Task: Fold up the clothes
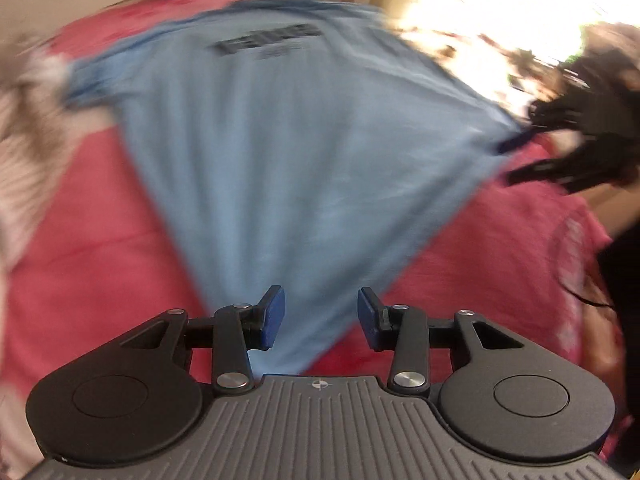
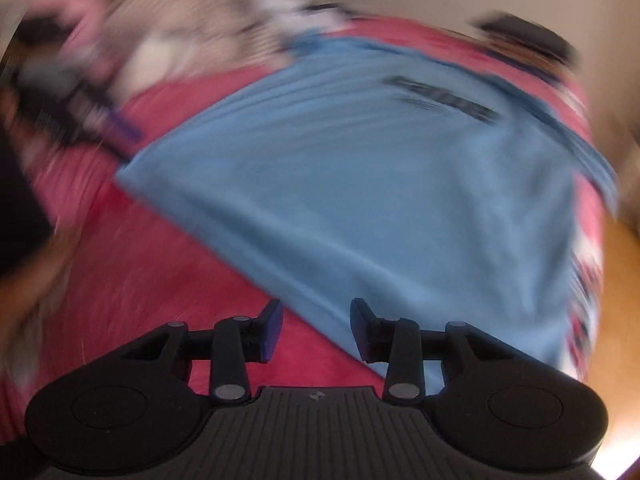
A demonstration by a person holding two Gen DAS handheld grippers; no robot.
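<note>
The left gripper (image 1: 321,316) hangs with jaws parted and empty over the blue T-shirt's (image 1: 280,152) lower corner. The shirt lies flat on the red bedspread (image 1: 80,260), collar farthest away. The right gripper (image 2: 316,330), likewise unclenched and empty, straddles the shirt's hem.

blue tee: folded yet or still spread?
Spread. The blue T-shirt lies flat, single layer, on the pink bedcover, black print up, no fold visible. Blur hides the sleeves.
</note>
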